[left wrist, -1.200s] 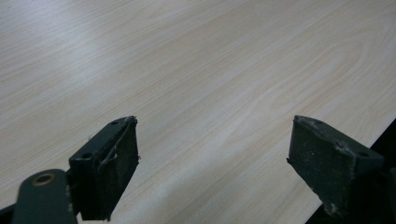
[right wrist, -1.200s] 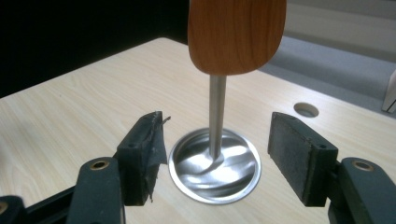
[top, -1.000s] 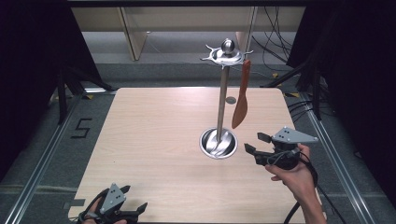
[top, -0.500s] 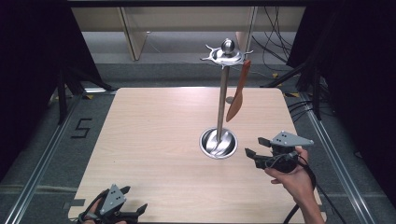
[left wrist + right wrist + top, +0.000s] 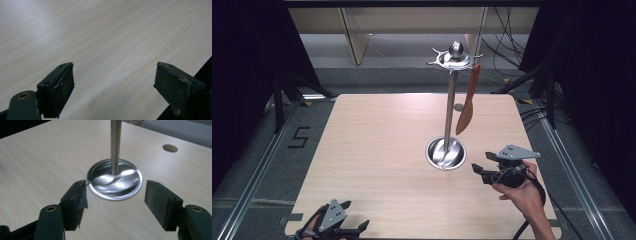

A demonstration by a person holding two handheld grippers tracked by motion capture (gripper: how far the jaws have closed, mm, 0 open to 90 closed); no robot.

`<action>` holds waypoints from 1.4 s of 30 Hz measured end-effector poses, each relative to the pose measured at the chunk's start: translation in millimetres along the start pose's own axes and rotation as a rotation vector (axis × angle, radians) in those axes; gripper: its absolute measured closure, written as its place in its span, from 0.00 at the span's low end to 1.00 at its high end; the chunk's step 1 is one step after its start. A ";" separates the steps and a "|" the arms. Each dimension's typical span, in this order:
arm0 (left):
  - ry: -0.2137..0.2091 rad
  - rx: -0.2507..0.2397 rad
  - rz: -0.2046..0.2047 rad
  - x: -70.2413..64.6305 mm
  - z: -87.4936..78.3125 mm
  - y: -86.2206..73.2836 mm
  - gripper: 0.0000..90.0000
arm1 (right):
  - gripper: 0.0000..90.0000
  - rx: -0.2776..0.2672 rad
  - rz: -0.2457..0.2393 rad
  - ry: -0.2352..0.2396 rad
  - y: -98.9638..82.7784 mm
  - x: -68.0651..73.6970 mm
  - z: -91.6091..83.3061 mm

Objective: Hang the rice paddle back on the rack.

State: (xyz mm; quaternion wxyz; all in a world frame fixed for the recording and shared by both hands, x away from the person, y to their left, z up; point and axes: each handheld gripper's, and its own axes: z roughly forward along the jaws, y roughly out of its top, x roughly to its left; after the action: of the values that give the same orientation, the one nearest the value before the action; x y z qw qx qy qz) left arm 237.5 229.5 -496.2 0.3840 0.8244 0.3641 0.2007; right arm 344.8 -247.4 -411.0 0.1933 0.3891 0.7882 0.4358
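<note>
A pale wood-grain surface [image 5: 377,150], smooth and matte with rounded corners, carries a polished metal stand [image 5: 448,115]: a slim round pole rising from a shallow, mirror-bright dished base [image 5: 445,153] to a flat hooked crown topped by a small ball [image 5: 455,49]. From one hook at the crown hangs a reddish-brown spatula [image 5: 467,107], long and flat, narrow at the handle and widening to a blunt pointed blade that dangles beside the pole, clear of the surface. A small round hole [image 5: 458,107] is cut in the surface behind the stand; in the right gripper view it lies to the upper right of the base.

The right tongs [image 5: 481,171], black with a grey three-cornered plate on top, are held in a hand [image 5: 522,192] just to the right of the base, level with the surface and pointing toward it. In the right gripper view the right tongs [image 5: 115,197] stand wide apart, their rough, worn black pads [image 5: 76,200] framing the near rim of the base [image 5: 115,185] without touching it; they grip nothing. The spatula hangs above and beyond them.

The left tongs [image 5: 354,220] sit at the near left corner of the surface, well apart from the stand. In the left gripper view the left tongs [image 5: 113,90] are spread wide over bare wood grain [image 5: 105,37], with scuffed pads [image 5: 62,90] holding nothing.
</note>
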 end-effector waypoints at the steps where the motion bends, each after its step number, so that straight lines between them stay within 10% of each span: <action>1: -0.002 0.002 0.000 0.1 -0.2 -0.1 0.17 | 0.39 0.012 0.000 0.006 -0.3 0.3 0.0; 42: 0.003 -0.002 -0.030 -0.9 0.2 -1.3 0.17 | 0.34 0.070 0.001 0.012 -34.9 -3.2 6.9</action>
State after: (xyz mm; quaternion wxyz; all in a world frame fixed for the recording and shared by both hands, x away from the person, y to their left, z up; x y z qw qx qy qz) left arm 236.4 229.3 -497.4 0.3872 0.8183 0.3767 0.1965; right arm 335.7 -257.3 -444.1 0.1748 0.3936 0.8039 0.4103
